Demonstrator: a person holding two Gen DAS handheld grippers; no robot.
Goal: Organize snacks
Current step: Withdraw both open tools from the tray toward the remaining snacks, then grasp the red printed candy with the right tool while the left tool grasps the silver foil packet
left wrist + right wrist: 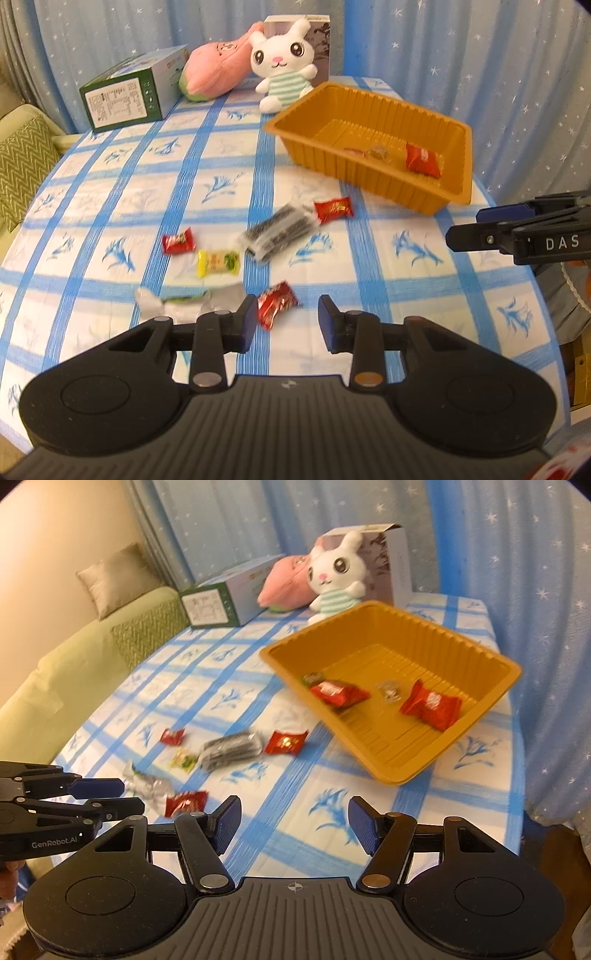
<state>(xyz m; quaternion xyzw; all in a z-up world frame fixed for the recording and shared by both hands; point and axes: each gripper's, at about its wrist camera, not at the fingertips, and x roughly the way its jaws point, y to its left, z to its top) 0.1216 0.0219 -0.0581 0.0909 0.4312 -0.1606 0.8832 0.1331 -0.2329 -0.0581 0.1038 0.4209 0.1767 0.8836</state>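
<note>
Step in hand, as judged: picking next loose snack off checked tablecloth for orange tray.

Left gripper: partly open, nothing between pads. Nearest red candy just ahead of left pad, not touched. Right gripper: open wider, empty, over bare cloth near tray's front corner.

Advice for the pick:
- Centre left gripper so red candy sits between pads, not off to one side.
- Come down steeply; close on wrapper body, not twisted ends.
- Avoid catching clear crinkled wrapper lying just left of it.
- Keep right gripper clear of path to tray.

Still loose on cloth, mid-table: small red candy, yellow-green candy, dark cookie pack, red candy touching pack's far end.

Tray contents, right wrist view: red packet near left wall, larger red packet toward right, small clear-wrapped sweet between them, something greenish behind first packet, too blurred to name. Most of tray floor bare.

Back of table: green box, pink plush, white bunny plush, grey box behind bunny. Not snacks; leave alone.
</note>
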